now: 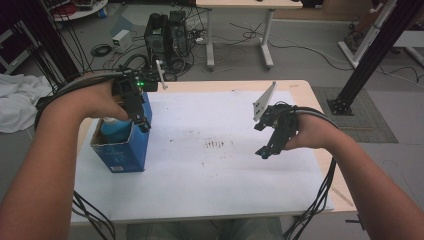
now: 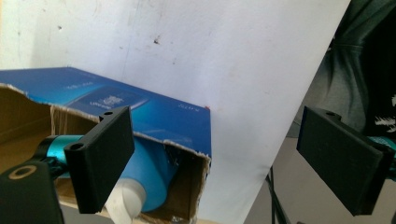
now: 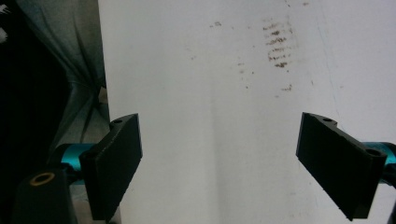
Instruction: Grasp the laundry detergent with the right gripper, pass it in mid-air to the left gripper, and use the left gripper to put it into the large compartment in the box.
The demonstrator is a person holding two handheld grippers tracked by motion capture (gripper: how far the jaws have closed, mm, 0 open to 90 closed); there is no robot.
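A blue cardboard box with a torn open top stands on the left of the white-covered table. Inside it sits a blue bottle with a white cap. My left gripper hovers over the box's right rim. In the left gripper view its jaws stand wide open above the box and the bottle, with nothing between them. My right gripper is held above the right half of the table, open, with only bare white surface under it.
Dark smudges mark the middle of the white cover. Behind the table, computer towers and cables lie on the floor by a white desk. A black frame stands at the right, a white cloth at the left.
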